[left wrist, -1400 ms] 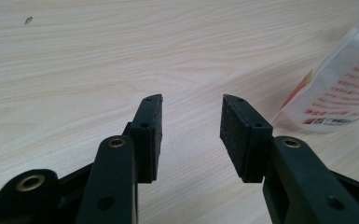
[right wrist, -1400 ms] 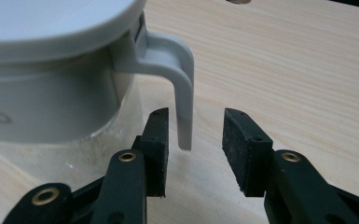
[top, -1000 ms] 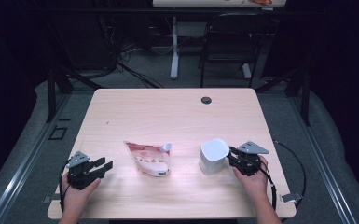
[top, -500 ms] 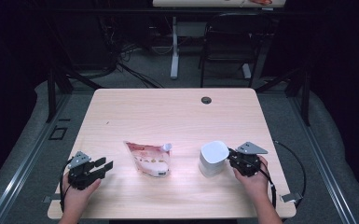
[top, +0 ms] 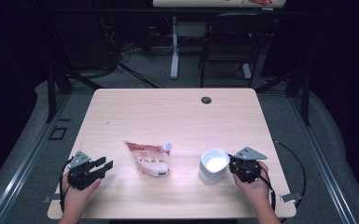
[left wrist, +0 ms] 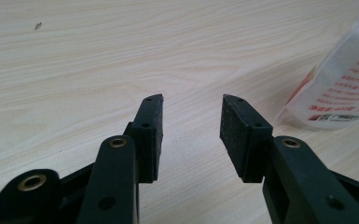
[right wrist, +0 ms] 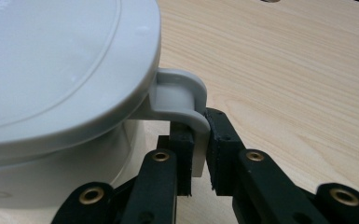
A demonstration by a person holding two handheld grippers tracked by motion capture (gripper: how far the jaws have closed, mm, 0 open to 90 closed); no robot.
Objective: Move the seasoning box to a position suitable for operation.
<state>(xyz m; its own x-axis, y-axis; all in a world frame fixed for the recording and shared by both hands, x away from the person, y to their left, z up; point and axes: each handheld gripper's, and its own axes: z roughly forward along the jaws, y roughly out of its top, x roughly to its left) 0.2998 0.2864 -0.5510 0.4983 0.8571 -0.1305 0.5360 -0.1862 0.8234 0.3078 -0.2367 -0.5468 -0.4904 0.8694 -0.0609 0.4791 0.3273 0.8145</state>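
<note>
Two black pads of our right gripper (right wrist: pixel 198 154) have just been closing, and they now pinch the curved handle (right wrist: pixel 186 100) of the white container (right wrist: pixel 56 84), one pad on each side of it. In the high view that gripper (top: pixel 233 167) sits at the near right of the table (top: pixel 177 112), with our right hand (top: pixel 254 184) behind it and the container (top: pixel 213 165) standing upright just to its left, its lid on and pale against the wood.

Our left gripper (left wrist: pixel 191 126) has its jaws apart with nothing between them; the pads hang just over bare wood. A corner of the white and red pouch (left wrist: pixel 342 88) lies off to their right, apart from the pads. From above, this gripper (top: pixel 100 167) rests at the near left of the table in our left hand (top: pixel 77 193), pointing toward the pouch (top: pixel 149 157), which lies flat between the two grippers, its spout end toward the container and well short of touching it.

A small dark hole (top: pixel 206 100) sits near the table's far edge.
</note>
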